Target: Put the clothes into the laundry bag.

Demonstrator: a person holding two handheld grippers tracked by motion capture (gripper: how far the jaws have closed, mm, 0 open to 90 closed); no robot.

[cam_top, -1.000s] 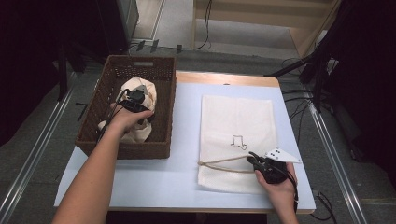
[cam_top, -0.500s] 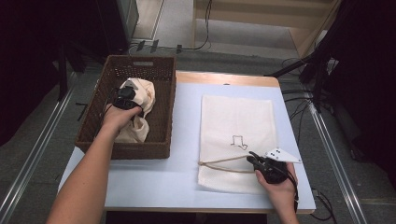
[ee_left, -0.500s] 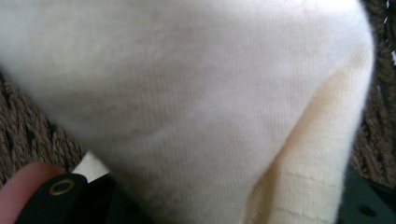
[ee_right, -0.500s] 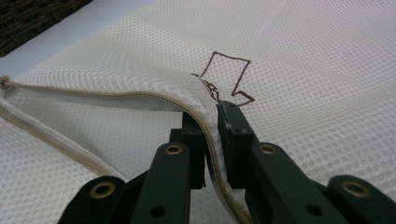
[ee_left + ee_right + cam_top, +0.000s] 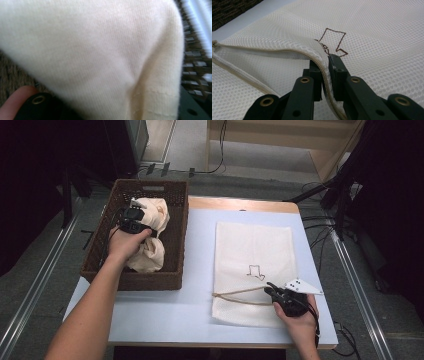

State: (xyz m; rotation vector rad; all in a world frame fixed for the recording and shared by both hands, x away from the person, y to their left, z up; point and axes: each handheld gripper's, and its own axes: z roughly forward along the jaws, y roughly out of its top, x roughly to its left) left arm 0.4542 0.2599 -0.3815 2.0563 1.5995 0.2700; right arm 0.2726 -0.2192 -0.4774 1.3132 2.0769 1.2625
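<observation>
Cream garment [image 5: 148, 231] bunched in the wicker basket [image 5: 172, 239] sits clamped in the left gripper [image 5: 133, 220], whose jaws have just been closing, while rightward the right gripper [image 5: 274, 292] pinches the mesh bag's [image 5: 252, 247] zipper edge, bag lying lengthwise away from the person

cream garment [image 5: 147, 232]: crumpled, soft knit, bunched in the wicker basket
mesh bag [image 5: 252, 252]: white, flat on the worktop, zipped edge lifted open

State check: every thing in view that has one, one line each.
Cream knit garment: bunched in the basket, gripped and lifted.
Brown wicker basket: upright on the table.
White mesh laundry bag: flat, zipper edge held open.
Left gripper: just closed on the garment.
Right gripper: shut on the bag's edge.
</observation>
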